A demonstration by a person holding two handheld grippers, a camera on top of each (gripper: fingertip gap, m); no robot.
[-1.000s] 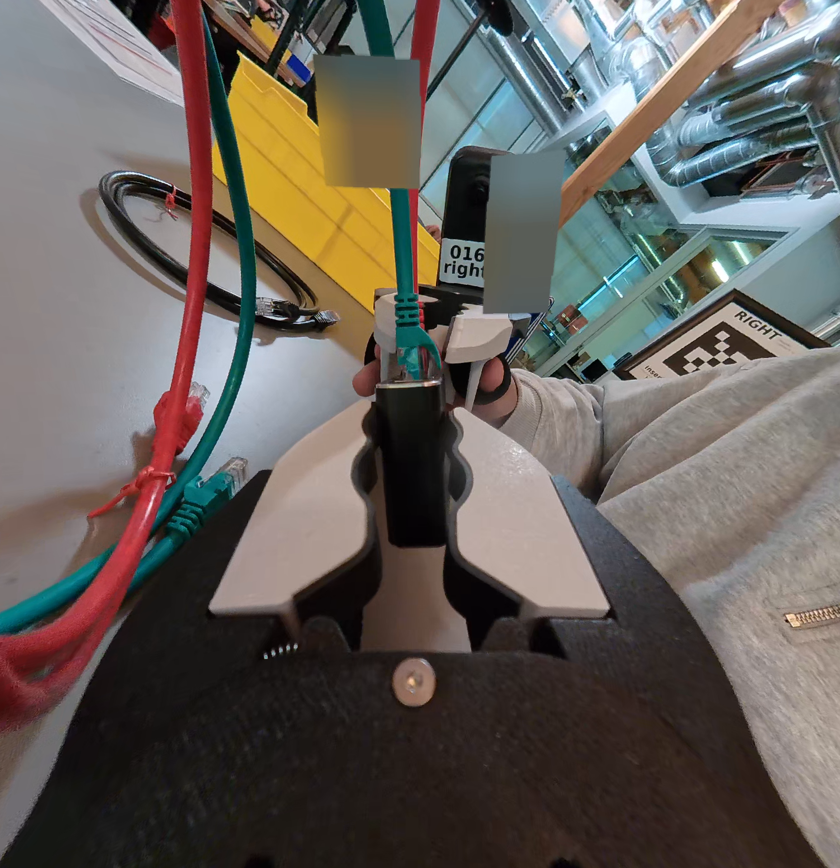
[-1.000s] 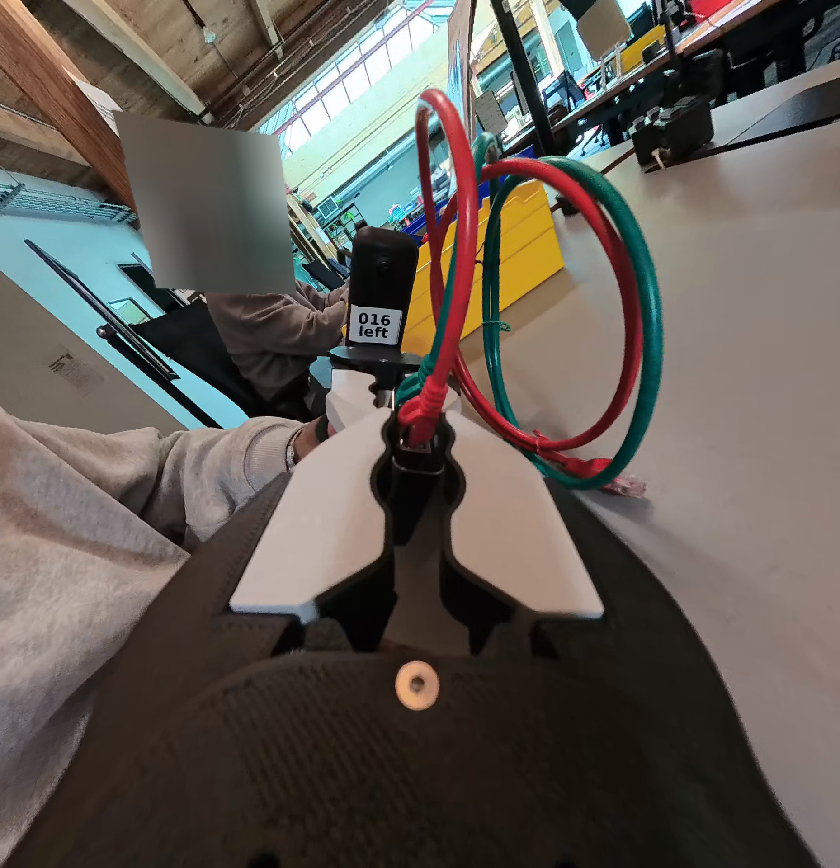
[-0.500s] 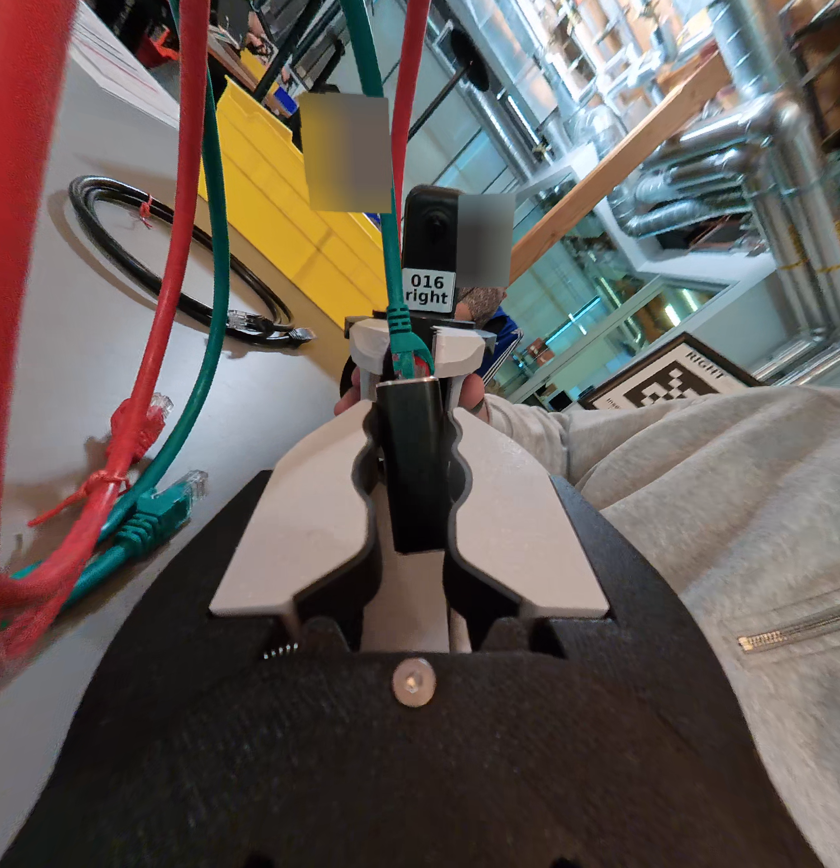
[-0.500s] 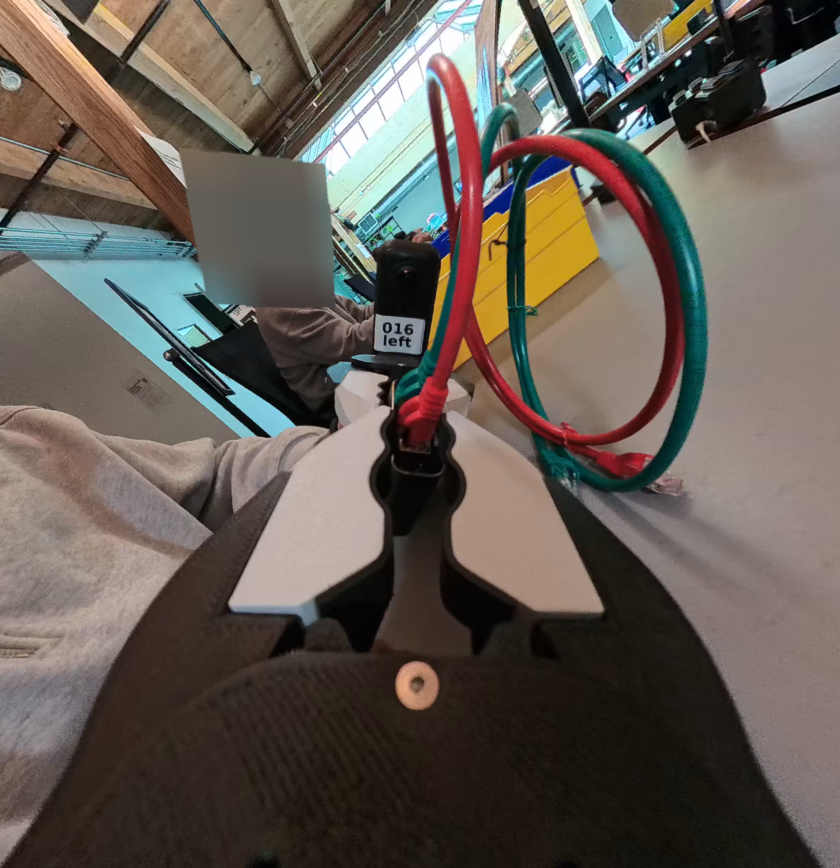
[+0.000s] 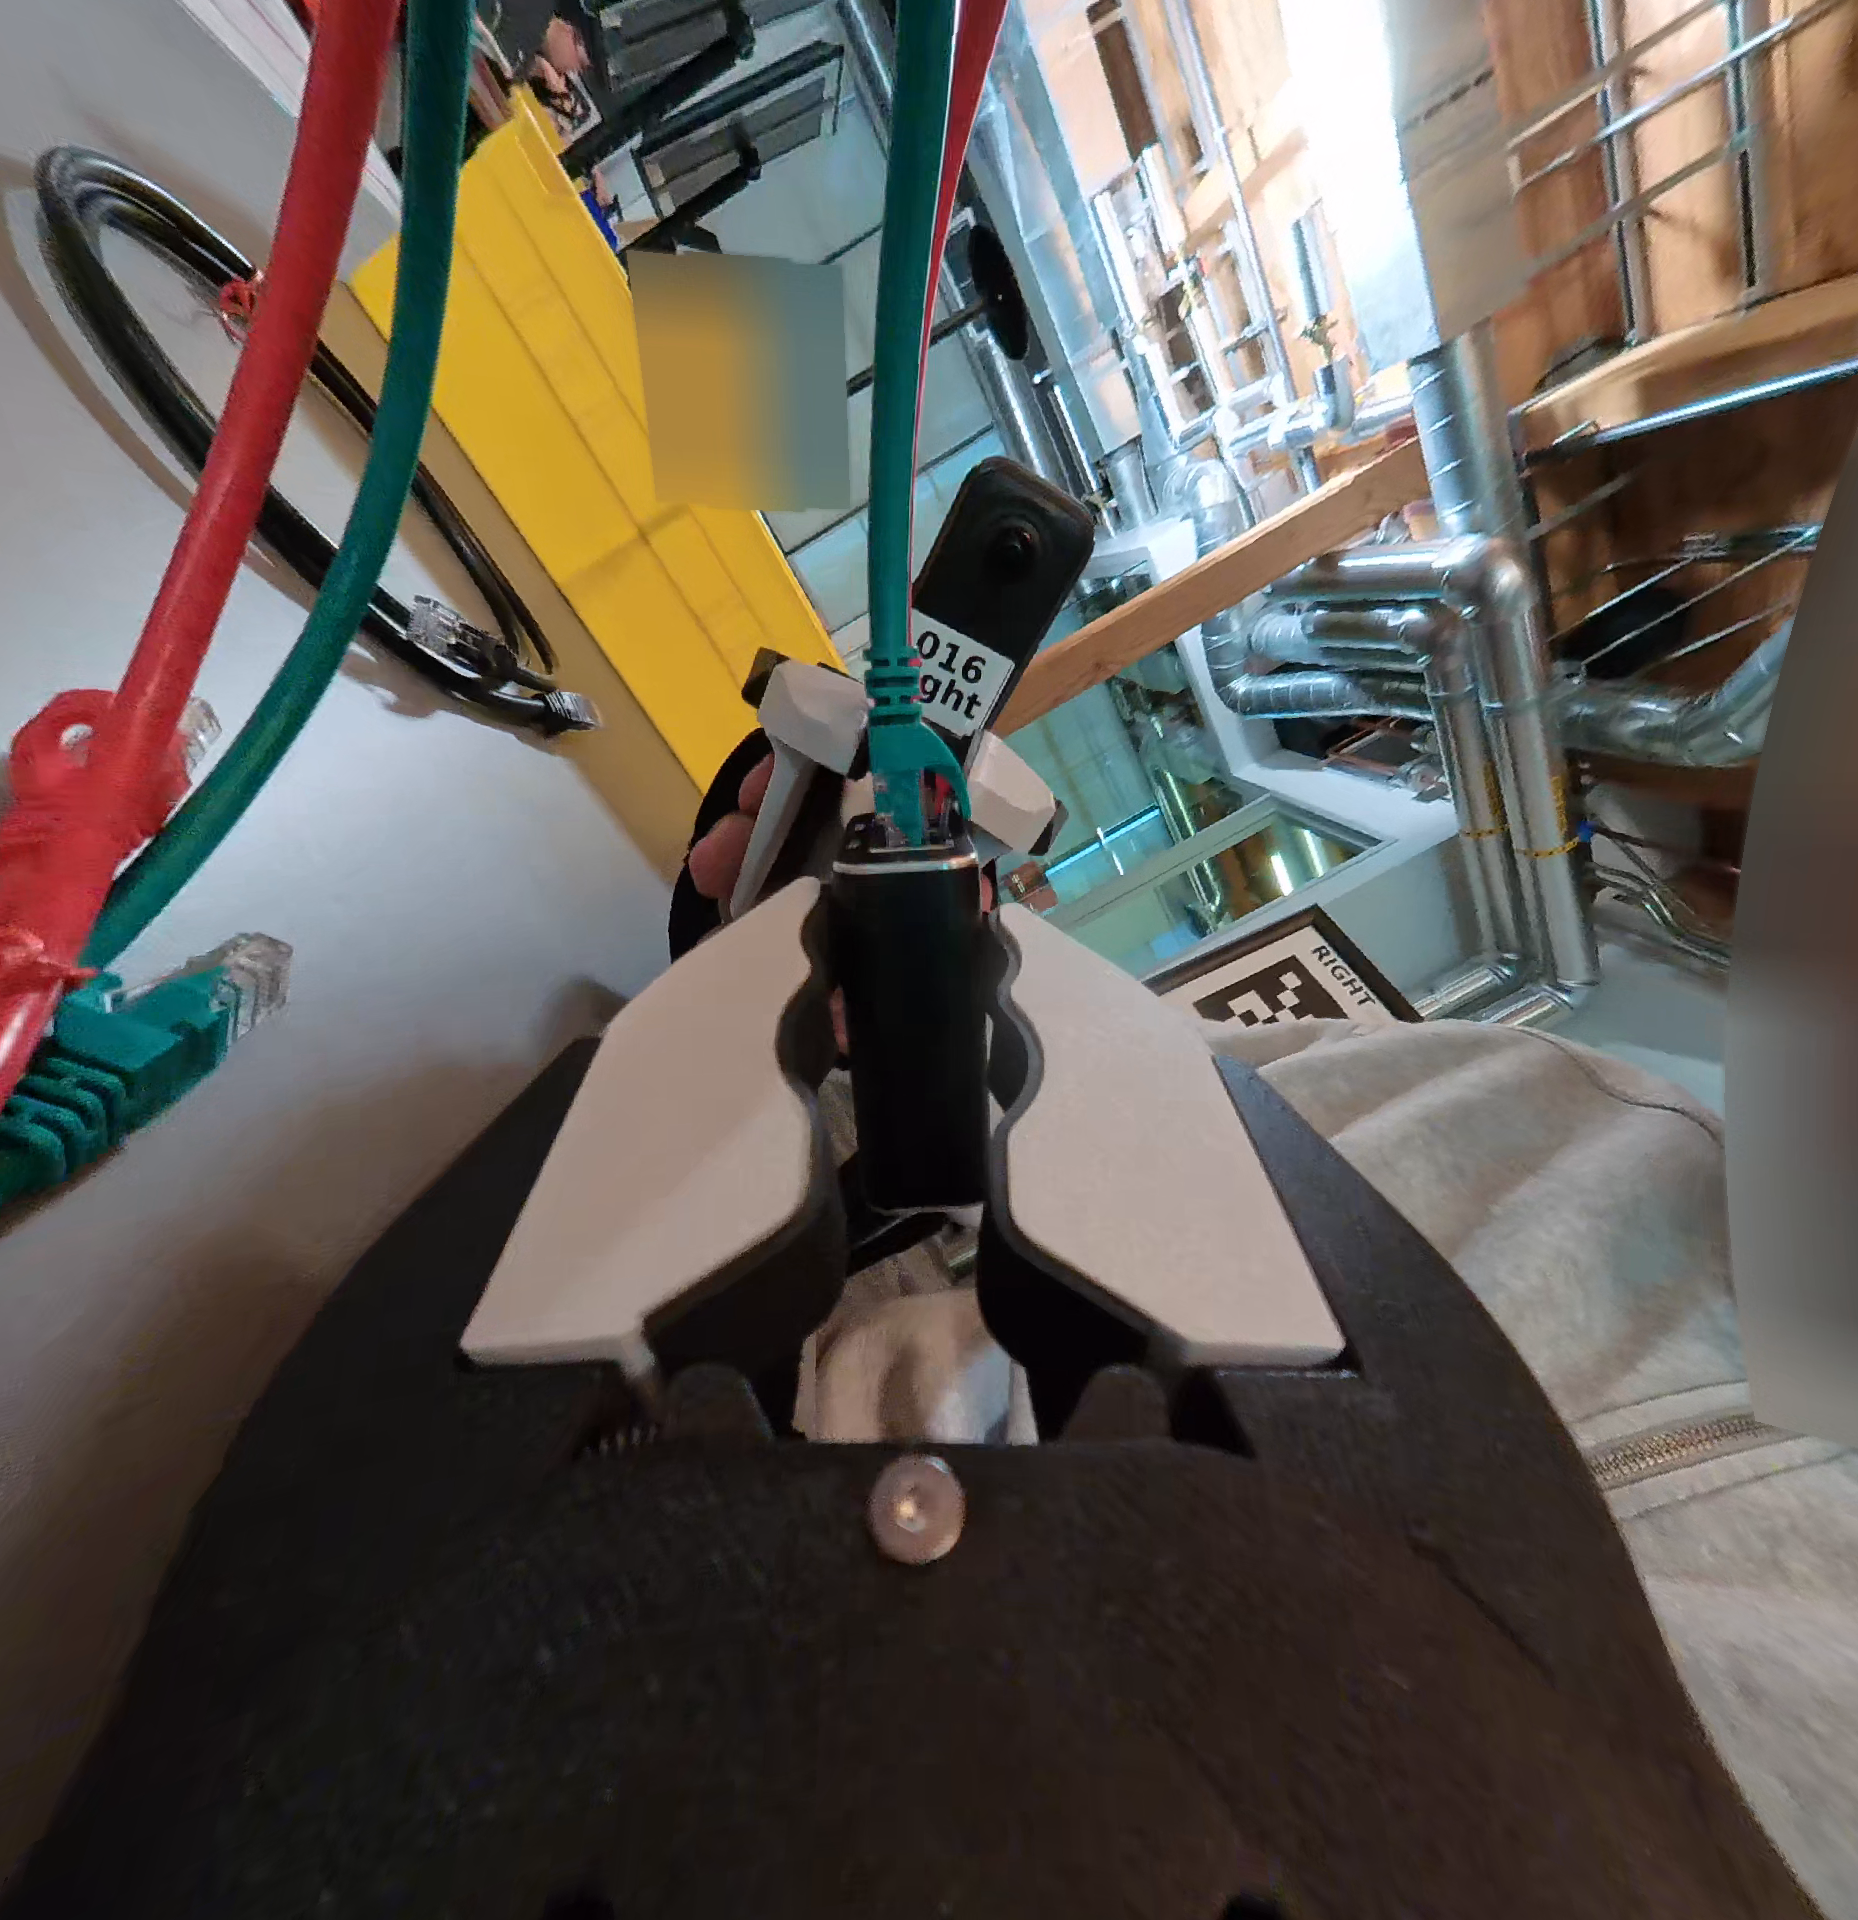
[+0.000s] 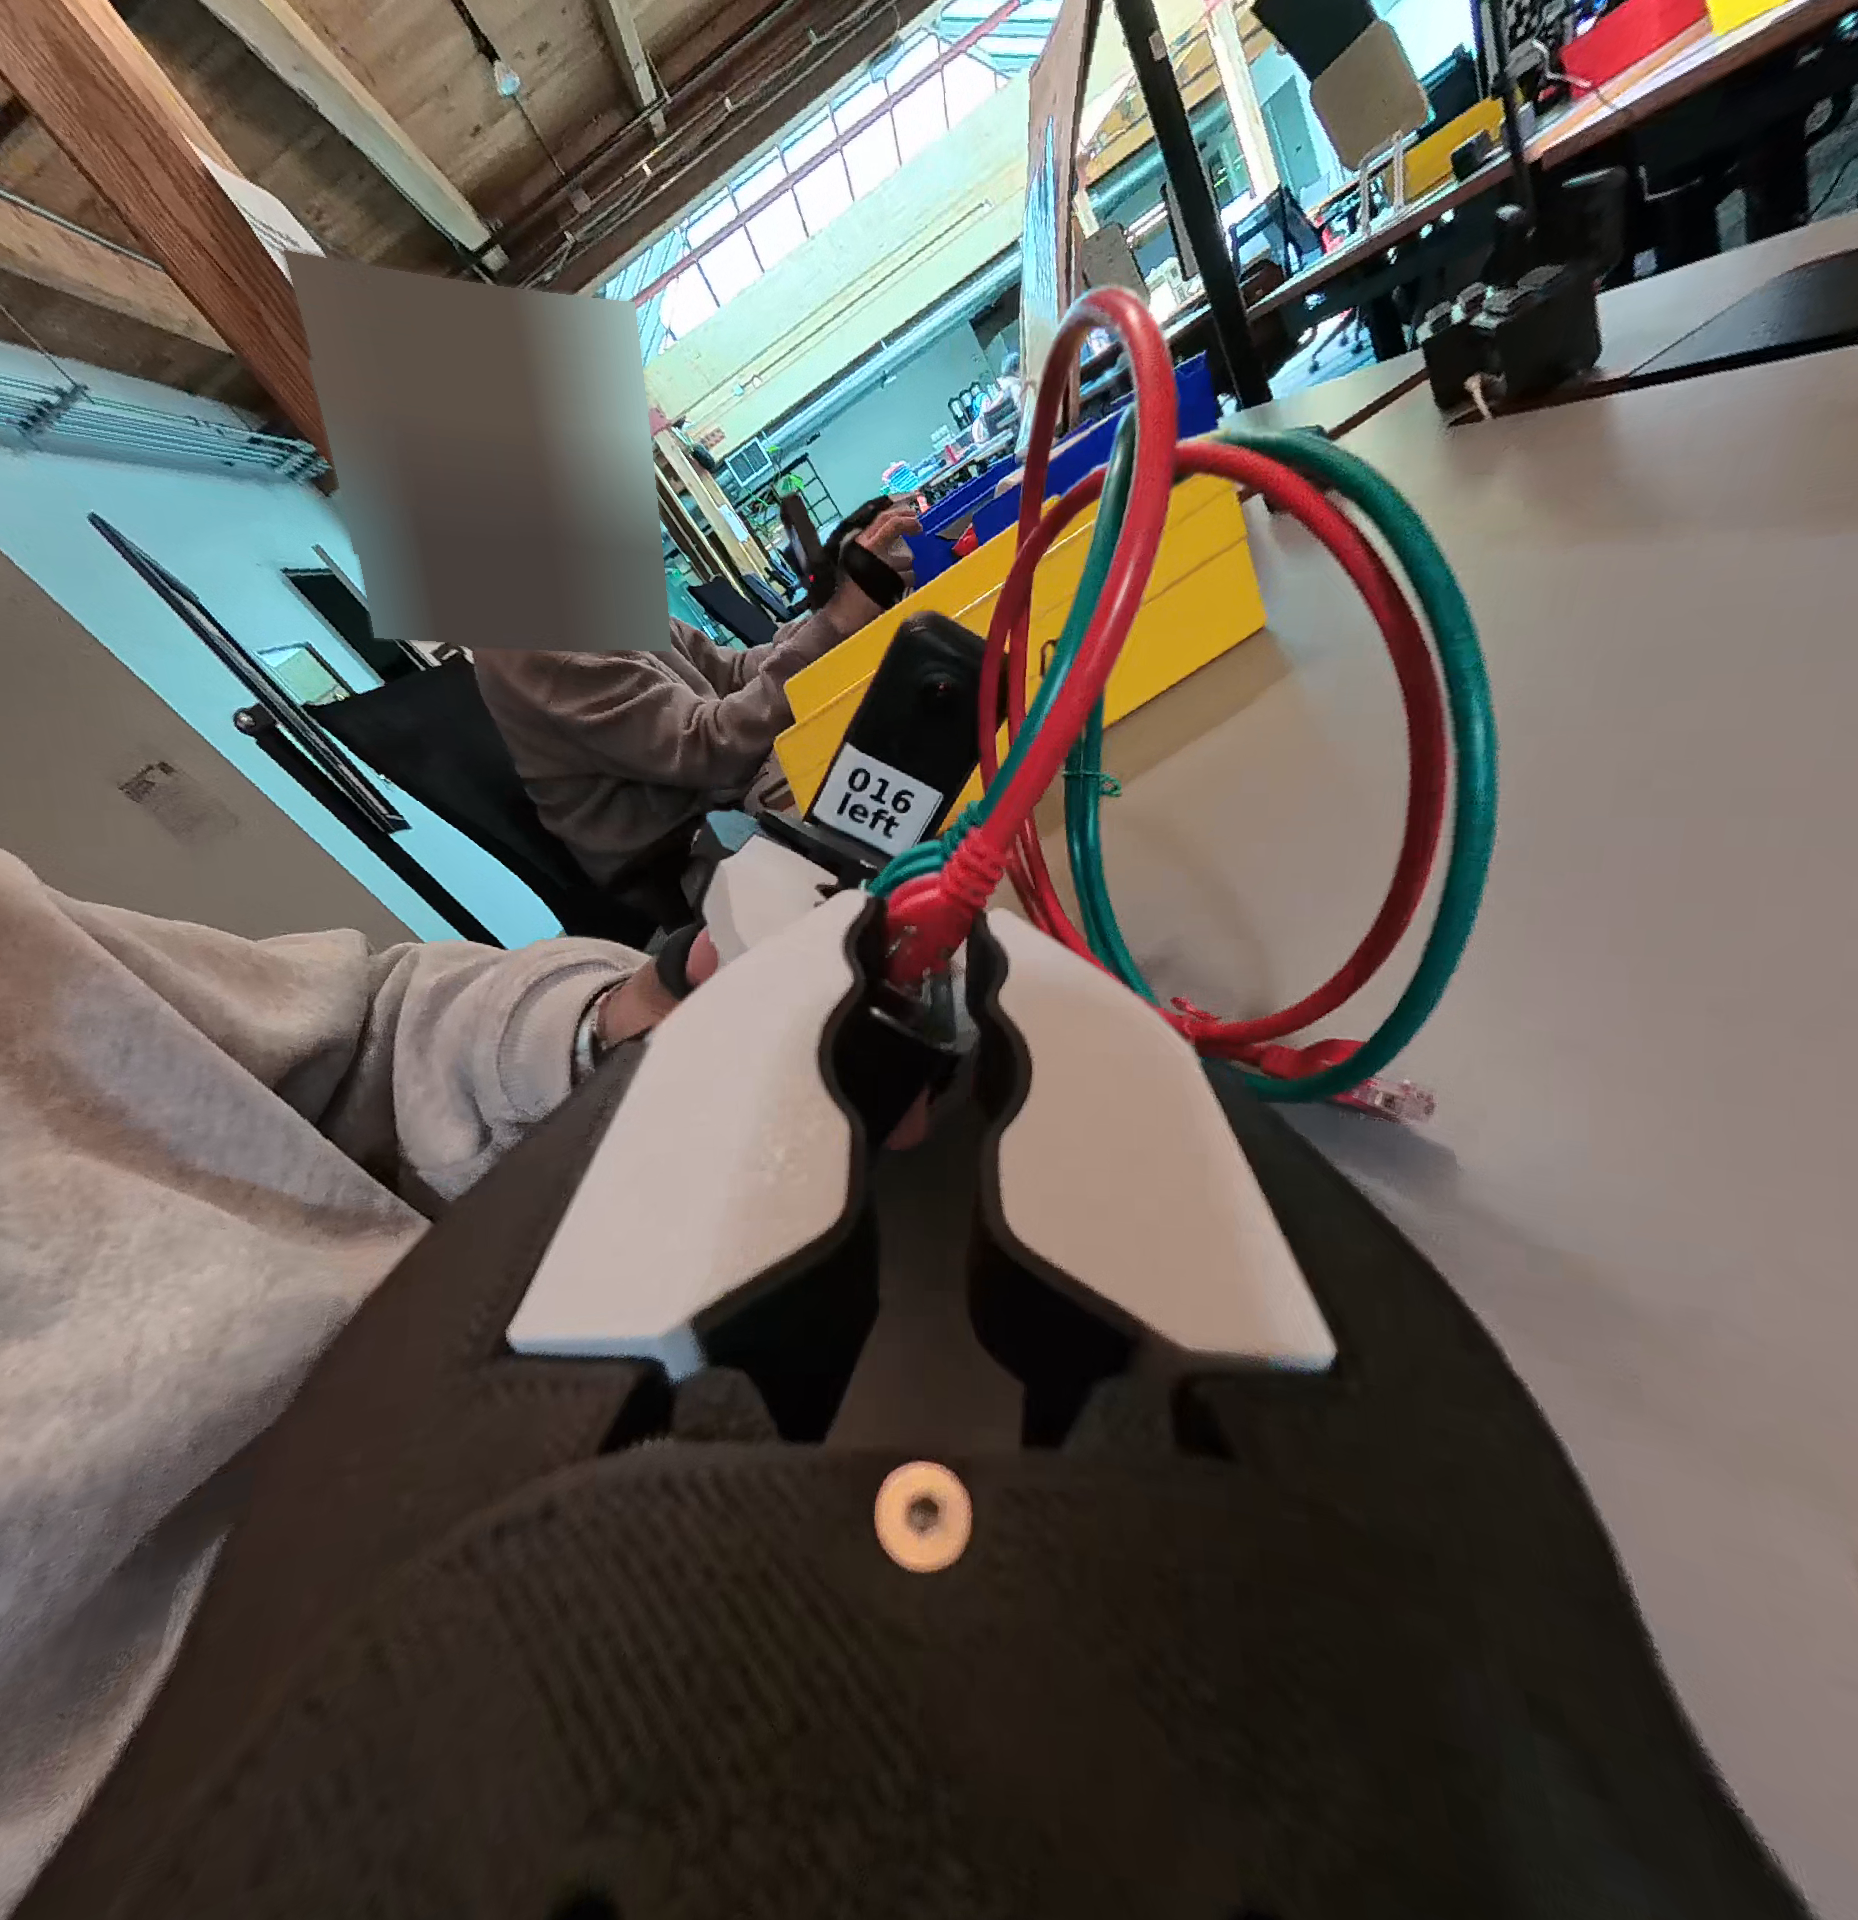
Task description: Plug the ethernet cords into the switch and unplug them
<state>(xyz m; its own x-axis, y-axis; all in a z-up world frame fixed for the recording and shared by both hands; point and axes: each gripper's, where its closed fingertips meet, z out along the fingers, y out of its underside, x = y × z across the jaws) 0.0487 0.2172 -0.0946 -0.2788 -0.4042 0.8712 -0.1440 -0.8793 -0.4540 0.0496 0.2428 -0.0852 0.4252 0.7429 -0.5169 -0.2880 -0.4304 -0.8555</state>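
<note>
White label on each camera (image 5: 951,681), (image 6: 875,808), printed marker board (image 5: 1280,987)

Left gripper (image 5: 909,935): jaws closed tight from 9 and 3 o'clock on something black, pointing toward 12 o'clock. Right gripper (image 6: 930,961): jaws nearly together, pinching near their tips, aimed at 12 o'clock and facing the left one tip to tip. Grey sleeve (image 6: 229,1091) at 9 o'clock in the right wrist view, grey sleeve at 3 o'clock in the left.

Glossy black switch (image 5: 909,1039) – matt white jaws, smooth grey table (image 5: 405,904).
</note>
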